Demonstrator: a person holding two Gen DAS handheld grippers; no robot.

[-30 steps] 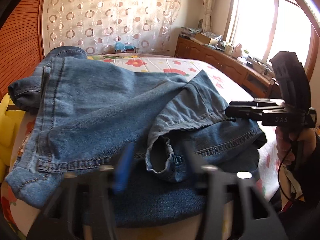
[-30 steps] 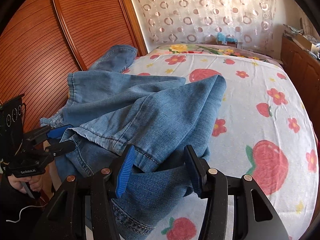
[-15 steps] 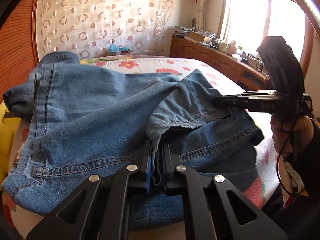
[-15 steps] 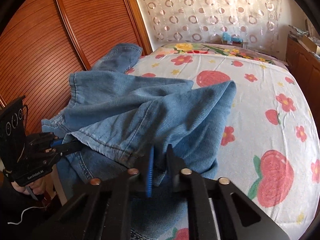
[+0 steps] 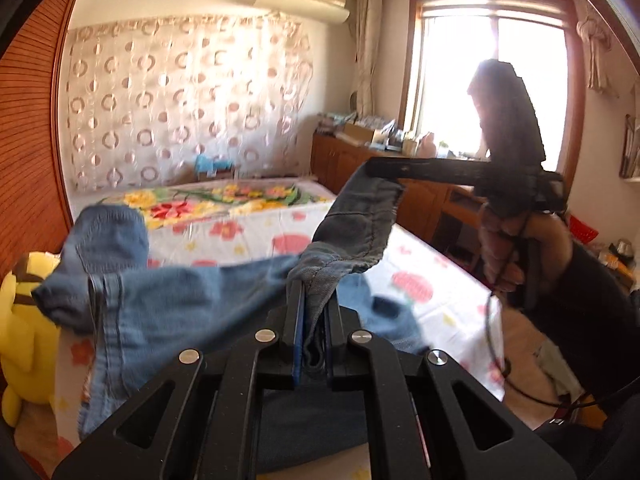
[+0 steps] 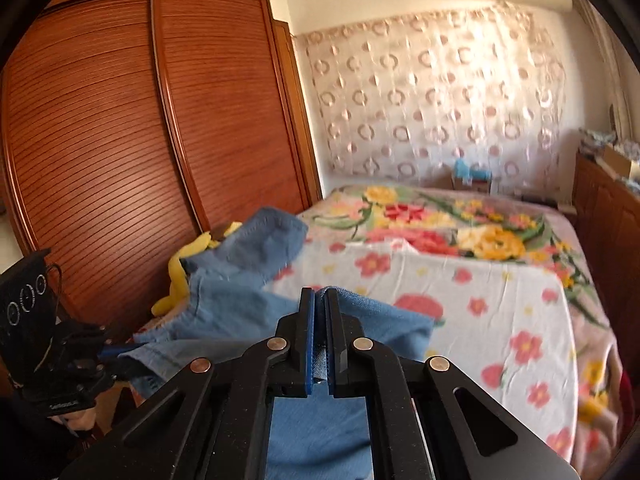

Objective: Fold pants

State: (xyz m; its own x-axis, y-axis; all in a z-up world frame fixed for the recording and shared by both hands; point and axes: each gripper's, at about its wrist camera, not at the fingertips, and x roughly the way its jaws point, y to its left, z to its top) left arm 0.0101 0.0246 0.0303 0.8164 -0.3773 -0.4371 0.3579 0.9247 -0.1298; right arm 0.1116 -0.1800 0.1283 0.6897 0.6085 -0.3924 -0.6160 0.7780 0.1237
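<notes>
The left gripper [image 5: 311, 300] is clamped tight on a fold of the blue denim pants [image 5: 192, 304], with the cloth pinched between its blue-lined fingers [image 5: 297, 320] and spilling out of the top of them. From that pinch a band of hemmed denim rises to the right, where the right gripper [image 5: 374, 171] grips its other end in the air above the bed; the person's right hand [image 5: 516, 248] wraps the black handle below it. In its own camera the right gripper [image 6: 319, 320] is likewise closed on denim, a thin edge of blue cloth showing between its pads.

The rest of the pants hang down from the two grips and lie across the near left part of the bed with the white flower-printed sheet [image 5: 404, 256], one rounded blue end reaching toward the wardrobe side. A yellow plush toy [image 5: 24, 320] sits just beside the jeans at the bed's left edge. Behind it stands the brown slatted wooden wardrobe [image 6: 120, 140]. A sheer curtain with ring patterns [image 5: 180, 100] covers the far wall, and a low wooden cabinet [image 5: 348, 164] runs under the bright window [image 5: 492, 80].
</notes>
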